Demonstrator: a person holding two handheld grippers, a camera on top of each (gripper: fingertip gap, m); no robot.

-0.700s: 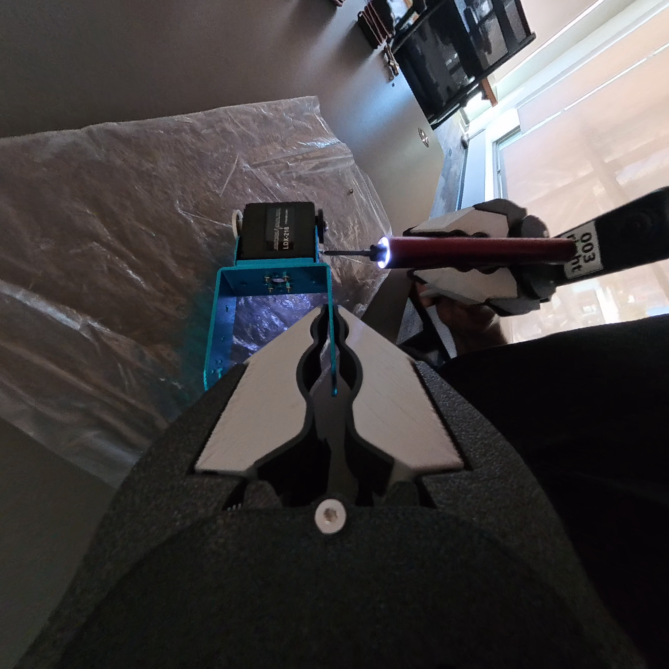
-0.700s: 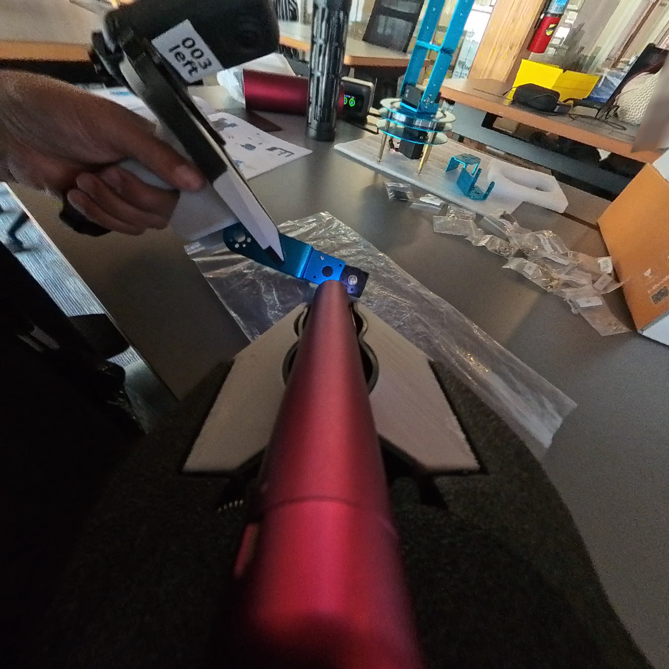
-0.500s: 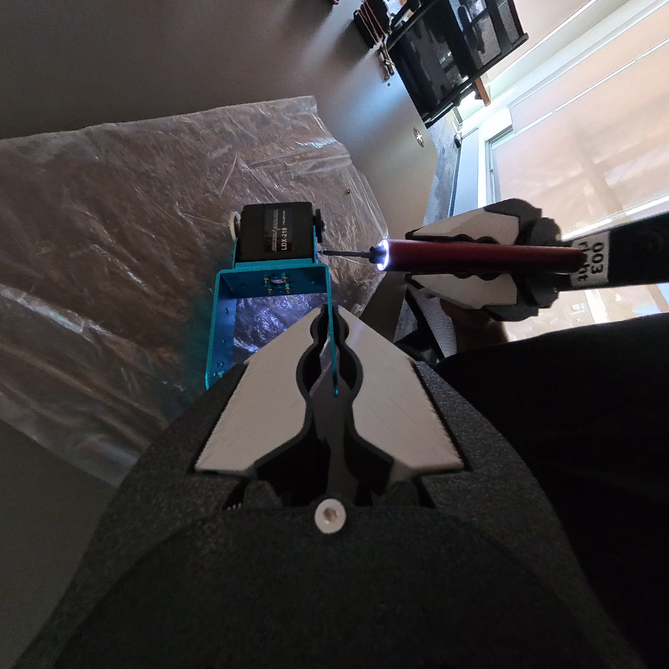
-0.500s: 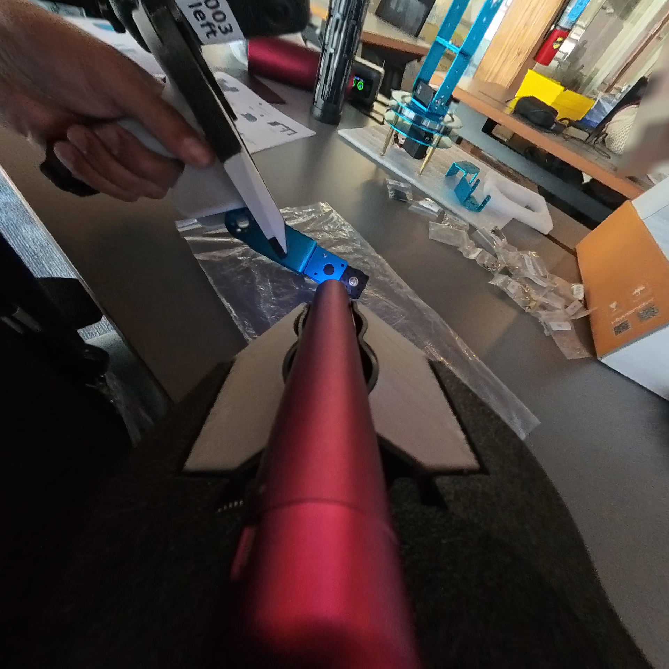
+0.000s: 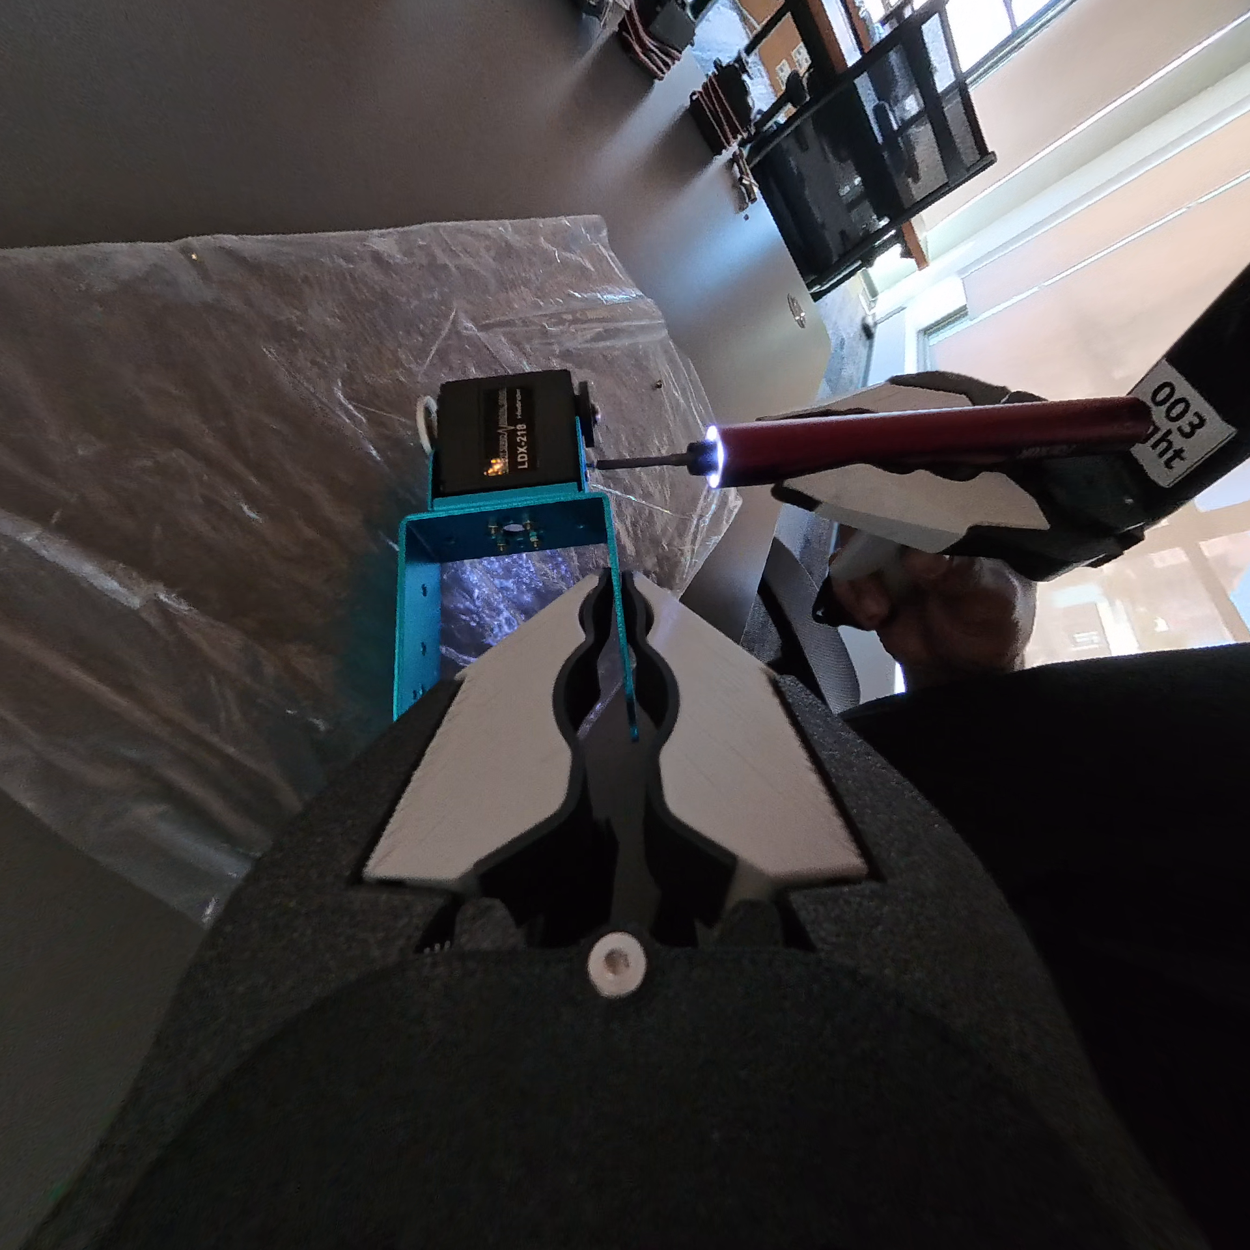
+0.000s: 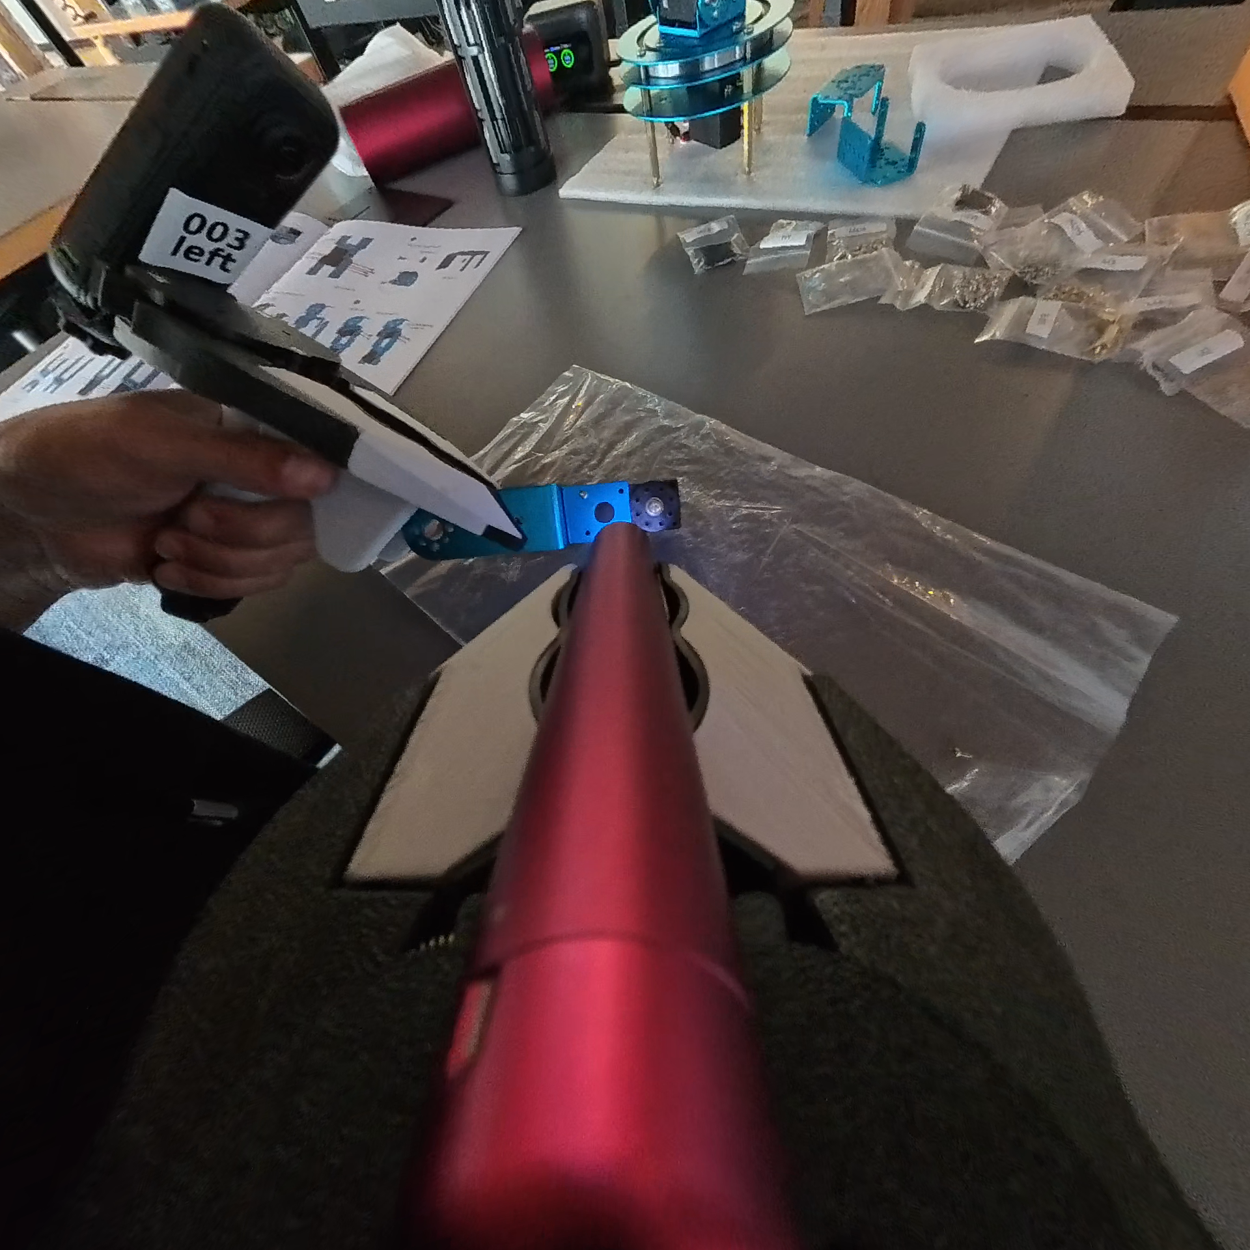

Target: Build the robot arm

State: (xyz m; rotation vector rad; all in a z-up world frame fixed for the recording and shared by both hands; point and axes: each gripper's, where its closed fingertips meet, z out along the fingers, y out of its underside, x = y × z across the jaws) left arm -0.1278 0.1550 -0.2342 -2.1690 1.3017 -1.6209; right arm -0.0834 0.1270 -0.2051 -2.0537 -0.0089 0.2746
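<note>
My left gripper (image 5: 614, 580) is shut on one arm of a blue metal U-bracket (image 5: 419, 609) that carries a black servo (image 5: 504, 436) at its far end. It holds them above a clear plastic bag (image 5: 203, 440). My right gripper (image 6: 619, 575) is shut on a red electric screwdriver (image 6: 609, 812) with its light on. The screwdriver (image 5: 913, 440) comes in from the right, and its thin bit (image 5: 639, 463) touches the servo's side. In the right wrist view the bracket (image 6: 534, 517) and servo (image 6: 653, 507) sit just beyond the screwdriver's end, with the left gripper (image 6: 504, 531) clamped on the bracket.
On the grey table (image 6: 879, 325) lie an instruction sheet (image 6: 379, 291), several small bags of hardware (image 6: 1014, 277), another blue bracket (image 6: 866, 128), a round blue-and-metal base (image 6: 703, 61) on a white board, a white foam block (image 6: 1014, 67), a red cylinder (image 6: 406, 128) and a black bottle (image 6: 500, 95). Tip to tip, the grippers are about 7 cm apart. From the left gripper's tips to the round blue-and-metal base (image 6: 703, 61) is close to 35 cm.
The right gripper and screwdriver swung to a new angle, with its bit still at the servo's side. The left gripper tilted the bracket closer to level. Both grips are unchanged.
</note>
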